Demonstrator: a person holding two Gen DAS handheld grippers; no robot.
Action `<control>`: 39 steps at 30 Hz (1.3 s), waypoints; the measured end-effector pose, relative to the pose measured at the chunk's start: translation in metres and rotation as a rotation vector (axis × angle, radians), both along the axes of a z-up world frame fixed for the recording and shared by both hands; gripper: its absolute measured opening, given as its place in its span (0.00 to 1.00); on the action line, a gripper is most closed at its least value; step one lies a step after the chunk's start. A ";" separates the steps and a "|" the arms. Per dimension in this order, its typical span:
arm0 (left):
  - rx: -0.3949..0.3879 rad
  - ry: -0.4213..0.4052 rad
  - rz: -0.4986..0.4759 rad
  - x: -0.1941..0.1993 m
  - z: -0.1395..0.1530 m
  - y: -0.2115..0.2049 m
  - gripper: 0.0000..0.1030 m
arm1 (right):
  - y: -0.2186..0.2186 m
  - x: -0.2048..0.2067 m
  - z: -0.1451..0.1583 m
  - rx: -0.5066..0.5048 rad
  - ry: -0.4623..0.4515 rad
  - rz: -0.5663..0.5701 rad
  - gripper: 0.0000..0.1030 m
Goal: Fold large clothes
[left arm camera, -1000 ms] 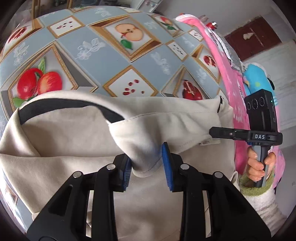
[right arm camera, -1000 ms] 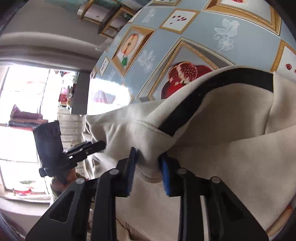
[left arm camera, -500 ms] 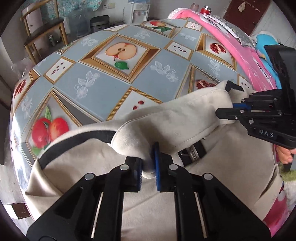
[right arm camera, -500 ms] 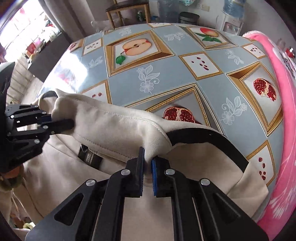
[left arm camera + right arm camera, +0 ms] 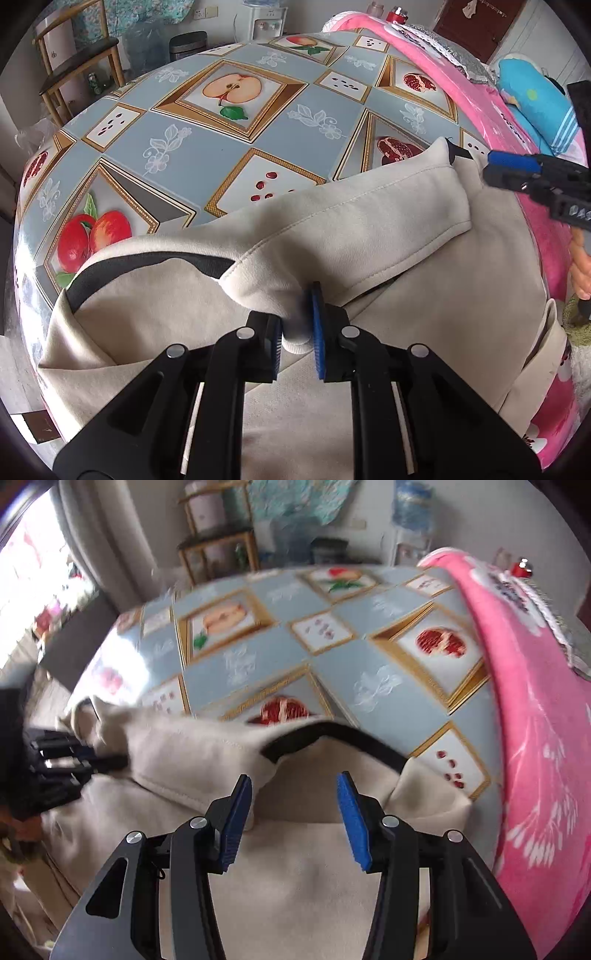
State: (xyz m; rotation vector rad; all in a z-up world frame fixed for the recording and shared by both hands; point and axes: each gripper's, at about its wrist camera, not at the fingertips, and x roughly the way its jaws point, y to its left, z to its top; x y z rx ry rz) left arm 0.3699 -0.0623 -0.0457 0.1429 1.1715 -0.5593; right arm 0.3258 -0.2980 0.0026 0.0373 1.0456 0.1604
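On the fruit-print tablecloth, beige garment lies at 6 o'clock, sleeve folded across it. Left gripper pinches the sleeve cuff. Right gripper has just opened, nothing between its pads. Pink blanket at 3 o'clock.

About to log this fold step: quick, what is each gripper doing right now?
Left gripper: shut on a fold of the beige fabric garment.
Right gripper: open, jaws just opened, holding nothing.

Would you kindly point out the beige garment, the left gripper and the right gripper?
beige garment (image 5: 369, 229), left wrist view, folded sleeve.
left gripper (image 5: 297, 332), left wrist view, between fingertips.
right gripper (image 5: 293, 812), right wrist view, between open fingertips.
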 end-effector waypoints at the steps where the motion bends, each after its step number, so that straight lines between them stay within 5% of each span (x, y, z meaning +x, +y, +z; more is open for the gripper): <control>1: 0.000 -0.001 0.001 0.000 0.000 0.000 0.14 | 0.008 0.000 0.002 0.022 -0.012 0.019 0.45; 3: -0.004 0.001 0.007 0.000 0.000 0.000 0.14 | 0.032 0.001 0.000 0.070 -0.025 0.105 0.41; 5: -0.012 0.002 0.015 0.000 0.000 0.002 0.15 | 0.057 0.001 -0.008 0.095 -0.005 0.192 0.23; 8: -0.047 0.008 0.036 0.000 -0.001 0.009 0.18 | 0.083 0.010 -0.039 0.047 0.067 0.250 0.10; 11: -0.065 0.017 0.101 0.000 0.006 0.030 0.26 | 0.078 0.014 -0.046 0.082 0.076 0.257 0.10; 15: -0.106 -0.065 0.204 -0.005 0.037 0.071 0.23 | 0.078 0.009 -0.046 0.066 0.078 0.262 0.10; 19: -0.125 -0.096 0.152 -0.003 0.055 0.056 0.23 | 0.083 0.007 -0.046 0.043 0.069 0.263 0.10; 21: -0.115 -0.066 0.091 -0.003 0.047 0.032 0.23 | 0.084 0.008 -0.047 0.045 0.069 0.258 0.10; 25: 0.049 -0.040 0.040 0.000 0.007 -0.006 0.23 | 0.079 0.006 -0.047 -0.067 0.041 0.246 0.10; 29: 0.012 -0.069 0.050 -0.002 0.001 0.001 0.21 | 0.044 0.002 -0.052 -0.204 0.002 0.153 0.10; 31: 0.011 -0.089 0.043 -0.004 0.000 0.000 0.21 | 0.028 0.006 -0.052 -0.106 0.023 0.131 0.10; 33: 0.031 -0.108 0.033 -0.005 -0.001 -0.003 0.22 | 0.030 0.008 -0.048 -0.115 0.036 0.116 0.10; 39: 0.014 -0.114 0.027 -0.007 0.002 0.001 0.21 | 0.053 0.001 -0.010 -0.061 -0.088 0.134 0.10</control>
